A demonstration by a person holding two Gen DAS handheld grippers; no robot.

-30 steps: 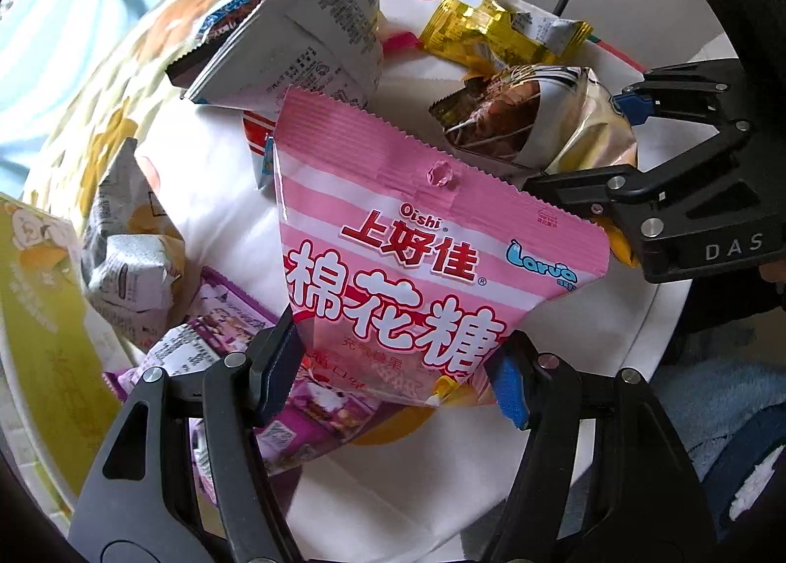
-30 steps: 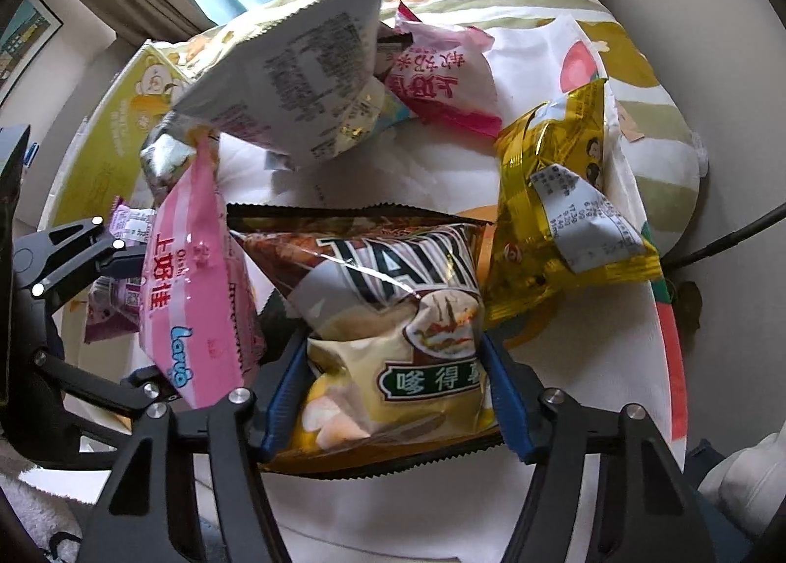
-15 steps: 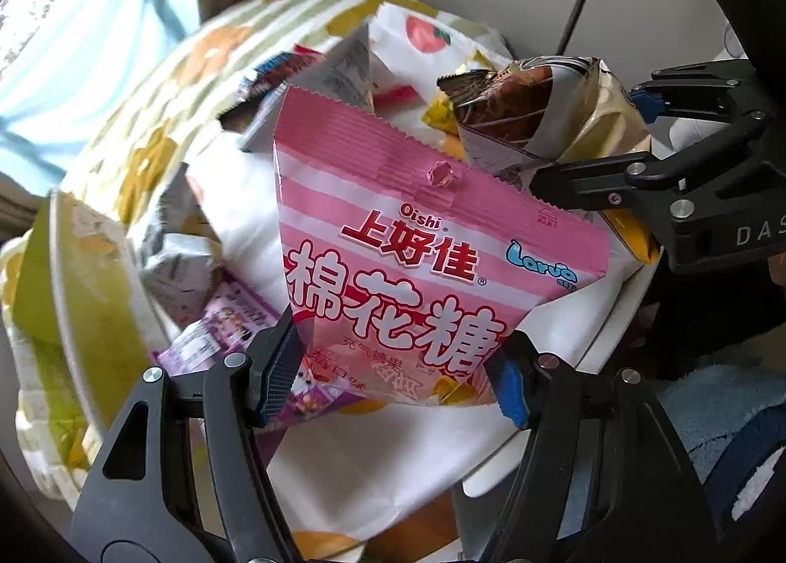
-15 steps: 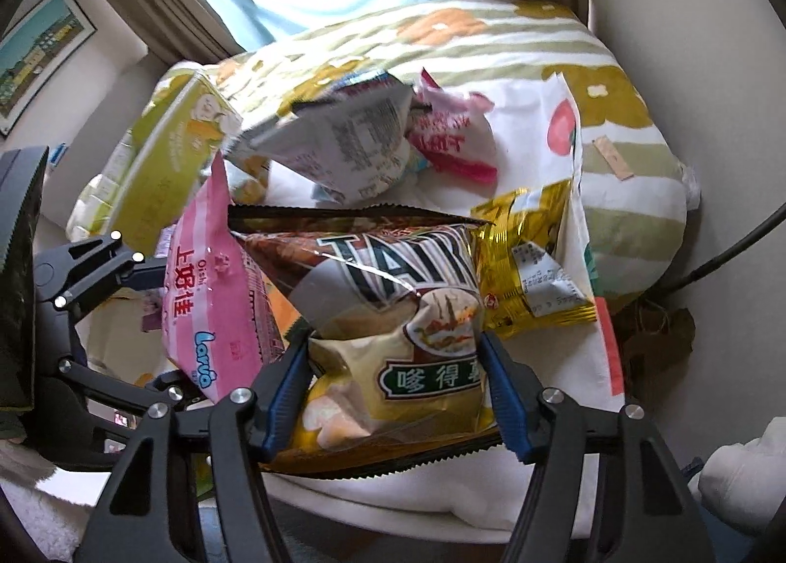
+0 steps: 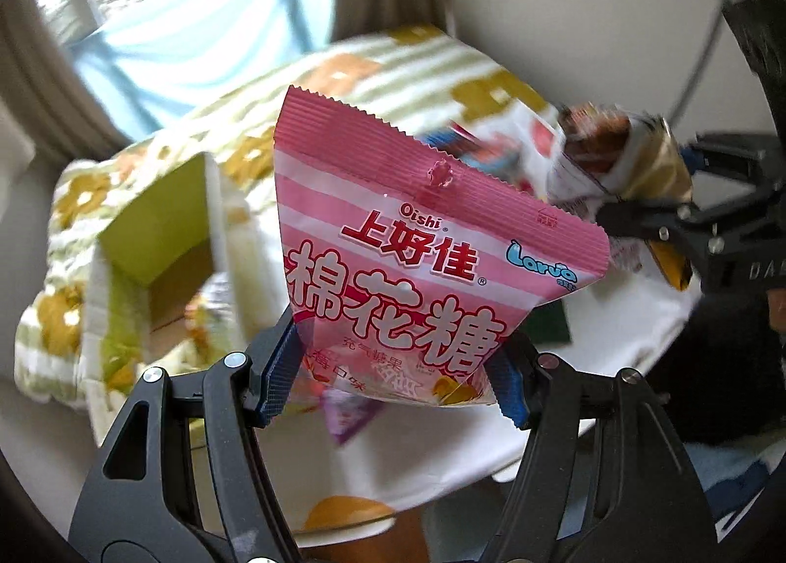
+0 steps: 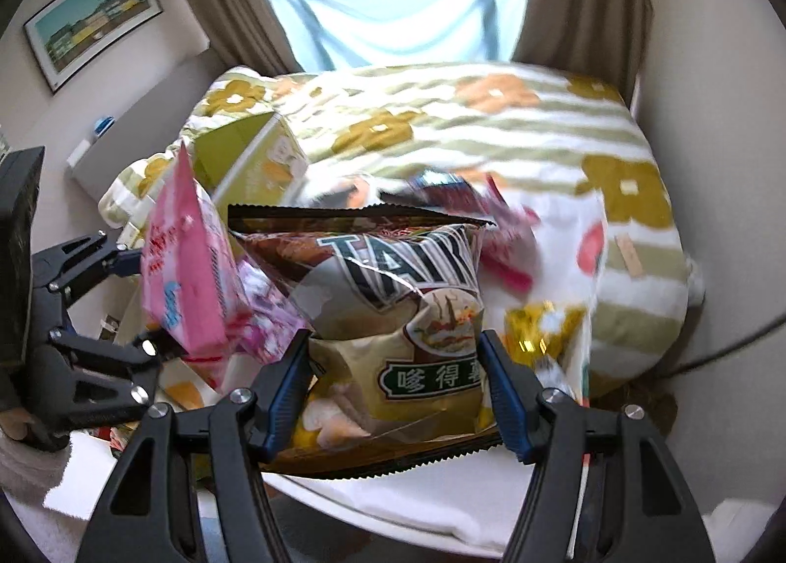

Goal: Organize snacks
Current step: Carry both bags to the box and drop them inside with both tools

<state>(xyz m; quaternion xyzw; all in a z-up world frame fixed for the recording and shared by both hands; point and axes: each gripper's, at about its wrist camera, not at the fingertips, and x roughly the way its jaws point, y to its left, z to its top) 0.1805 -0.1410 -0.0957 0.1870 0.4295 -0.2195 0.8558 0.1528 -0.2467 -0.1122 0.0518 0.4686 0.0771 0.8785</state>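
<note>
Left gripper [image 5: 398, 381] clamps pink marshmallow bag [image 5: 417, 268], right gripper [image 6: 398, 388] clamps chip bag [image 6: 393, 332]; both only pinch the bottom edge; 2 puffy bags could slip, or collide at left's 3 o'clock.

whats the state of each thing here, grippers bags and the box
left gripper: shut on the pink bag
pink bag: held upright, lifted off the table
right gripper: shut on the brown bag
brown bag: held upright, sealed
green box: open, on the bed
yellow bag: lying on the table
</note>
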